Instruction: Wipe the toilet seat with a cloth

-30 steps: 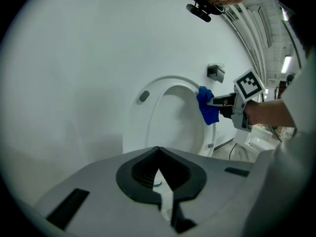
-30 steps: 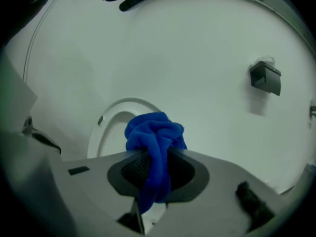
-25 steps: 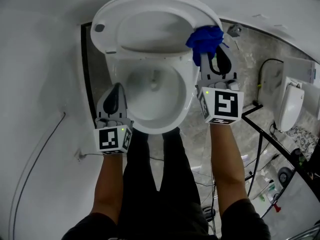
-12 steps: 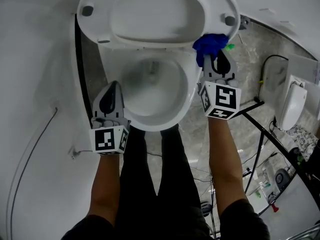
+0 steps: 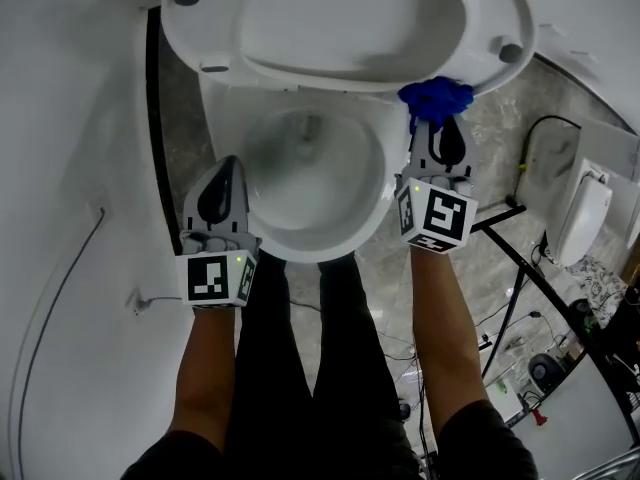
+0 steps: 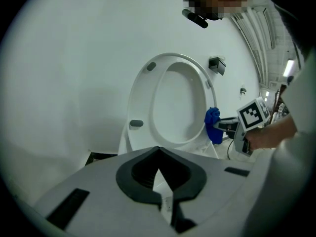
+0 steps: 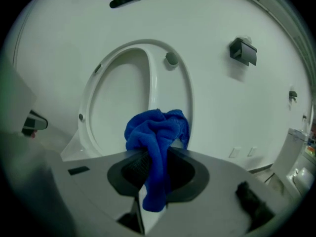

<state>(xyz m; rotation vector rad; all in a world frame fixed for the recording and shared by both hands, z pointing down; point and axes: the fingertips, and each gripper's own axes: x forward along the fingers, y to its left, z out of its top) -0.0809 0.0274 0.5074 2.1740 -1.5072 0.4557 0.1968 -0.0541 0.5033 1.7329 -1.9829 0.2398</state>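
The white toilet seat (image 5: pixel 350 28) stands raised against the wall, above the open bowl (image 5: pixel 310 173). My right gripper (image 5: pixel 437 118) is shut on a bunched blue cloth (image 5: pixel 436 100), which presses on the seat's lower right edge. In the right gripper view the cloth (image 7: pixel 157 142) hangs out of the jaws in front of the seat (image 7: pixel 128 102). My left gripper (image 5: pixel 222 193) hovers by the bowl's left rim, shut with nothing in it. The left gripper view shows the seat (image 6: pixel 170 102), the cloth (image 6: pixel 213 125) and the right gripper (image 6: pixel 223 126) beside it.
A dark gap (image 5: pixel 155 118) runs between the toilet and the white wall at left. At the right, on the stone floor, are a white appliance (image 5: pixel 580 218), black cables (image 5: pixel 530 138) and a black metal frame (image 5: pixel 540 288). A wall fitting (image 7: pixel 243 52) sits right of the seat.
The right gripper with the cloth has slid along the seat's right edge toward its lower end. The view has shifted, with the seat larger in frame. The left gripper has stayed by the bowl.
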